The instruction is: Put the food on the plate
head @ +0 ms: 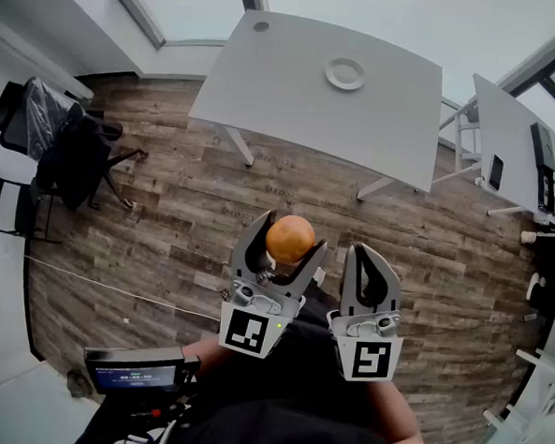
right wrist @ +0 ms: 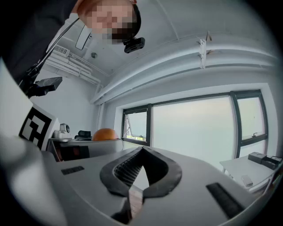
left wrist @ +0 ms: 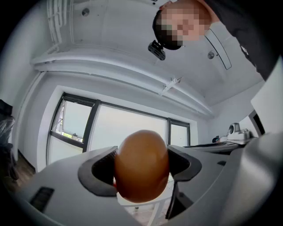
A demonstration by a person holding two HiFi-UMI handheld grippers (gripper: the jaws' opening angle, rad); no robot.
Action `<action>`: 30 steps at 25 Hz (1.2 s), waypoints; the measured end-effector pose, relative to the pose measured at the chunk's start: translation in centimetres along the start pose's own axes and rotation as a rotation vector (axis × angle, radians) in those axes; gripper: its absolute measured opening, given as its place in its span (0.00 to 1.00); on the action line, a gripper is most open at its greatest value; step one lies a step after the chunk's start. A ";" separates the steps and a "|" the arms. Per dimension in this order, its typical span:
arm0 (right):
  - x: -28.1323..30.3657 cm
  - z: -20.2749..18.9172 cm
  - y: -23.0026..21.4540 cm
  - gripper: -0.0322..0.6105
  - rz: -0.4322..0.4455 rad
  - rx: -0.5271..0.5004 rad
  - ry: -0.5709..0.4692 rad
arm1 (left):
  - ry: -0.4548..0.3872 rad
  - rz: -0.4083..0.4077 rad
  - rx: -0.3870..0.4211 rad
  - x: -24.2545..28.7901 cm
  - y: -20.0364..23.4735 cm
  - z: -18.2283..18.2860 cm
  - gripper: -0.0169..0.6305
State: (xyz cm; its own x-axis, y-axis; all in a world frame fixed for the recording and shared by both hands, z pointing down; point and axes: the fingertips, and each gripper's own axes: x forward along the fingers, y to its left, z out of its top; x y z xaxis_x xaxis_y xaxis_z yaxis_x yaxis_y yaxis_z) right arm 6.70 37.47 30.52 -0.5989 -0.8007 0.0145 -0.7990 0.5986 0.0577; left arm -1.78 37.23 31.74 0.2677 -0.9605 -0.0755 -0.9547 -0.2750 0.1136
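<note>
Pointing upward side by side, the left gripper (head: 289, 243) clamps an orange (head: 290, 236); the right gripper (head: 369, 256) has its jaws together, empty.

Orange fruit (head: 290, 239) well apart from plate (head: 345, 73)

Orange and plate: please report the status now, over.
Left gripper shut on orange, over floor. Right gripper shut, empty. Plate empty on table ahead. Nothing seen in the way.
</note>
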 end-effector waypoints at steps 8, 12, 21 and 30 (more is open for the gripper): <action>-0.5 0.4 -0.9 0.06 0.015 0.031 -0.036 | 0.006 0.015 0.013 0.0 -0.5 -0.2 0.54; -0.8 -0.3 -2.0 0.06 0.018 0.035 -0.024 | 0.004 0.027 0.031 0.2 -1.4 -0.5 0.54; -2.0 -1.2 -5.2 0.06 0.013 0.061 -0.018 | 0.021 0.041 0.052 1.5 -3.5 -1.2 0.54; -3.6 -2.8 -8.3 0.06 -0.007 0.147 -0.016 | 0.034 0.104 0.048 1.8 -3.9 -2.3 0.54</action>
State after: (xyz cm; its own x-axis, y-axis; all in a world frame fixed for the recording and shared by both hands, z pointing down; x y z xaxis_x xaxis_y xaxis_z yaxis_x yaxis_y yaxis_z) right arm 15.70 35.32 32.83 -0.5935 -0.8049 -0.0016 -0.8015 0.5912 -0.0895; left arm 2.72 36.45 33.41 0.1703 -0.9849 -0.0322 -0.9824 -0.1723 0.0718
